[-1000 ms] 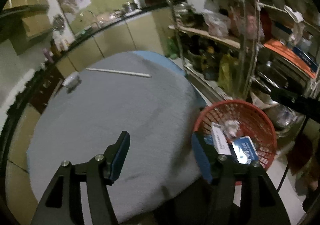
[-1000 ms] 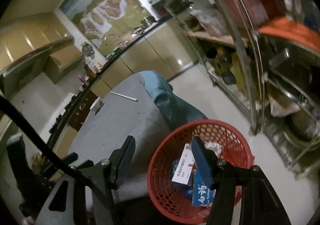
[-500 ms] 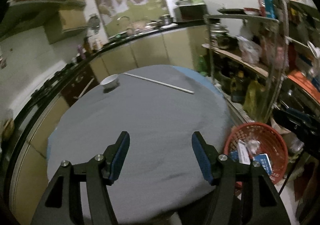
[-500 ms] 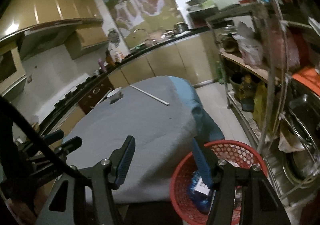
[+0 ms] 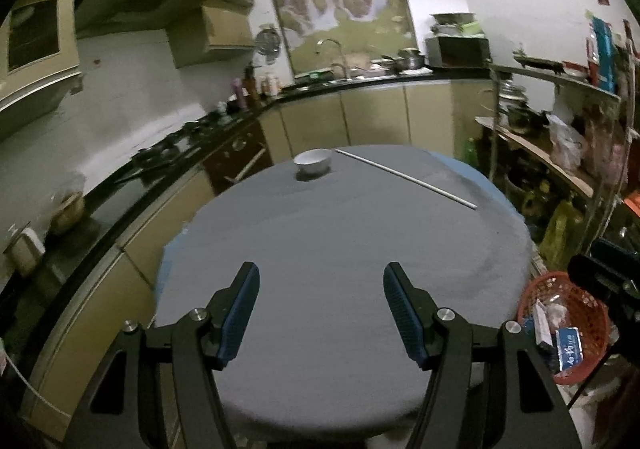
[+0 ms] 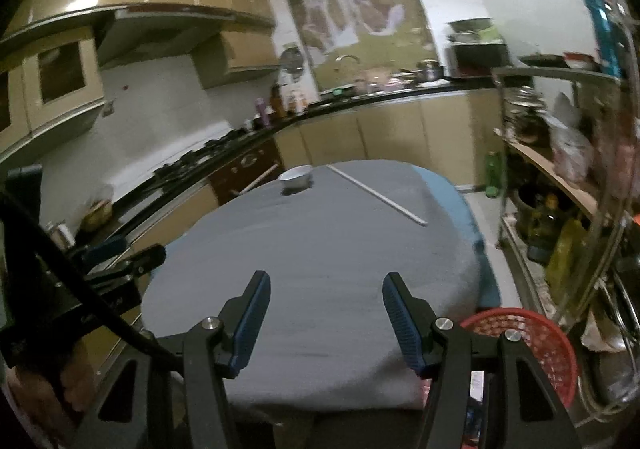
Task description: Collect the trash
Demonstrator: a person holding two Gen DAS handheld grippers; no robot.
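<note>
A round table under a grey cloth (image 5: 340, 249) (image 6: 320, 249) fills the middle of both views. On its far side stand a small white bowl (image 5: 313, 161) (image 6: 296, 174) and a long thin white rod (image 5: 404, 177) (image 6: 376, 195). A red mesh basket (image 5: 576, 329) (image 6: 532, 345) sits on the floor at the table's right, holding white and blue packets (image 5: 568, 345). My left gripper (image 5: 321, 313) hangs open over the near table edge, nothing between its fingers. My right gripper (image 6: 326, 321) is open and empty too, left of the basket.
A kitchen counter with a sink (image 5: 340, 77) curves along the back and left. A metal shelf rack (image 6: 560, 169) crowded with bottles and bags stands at the right. The other gripper's black body shows at each view's edge (image 5: 608, 277) (image 6: 100, 269).
Both grippers have risen and swung left from over the basket to face the table, rolling level. The basket has slid to the lower right of each view. Jaws kept their width.
</note>
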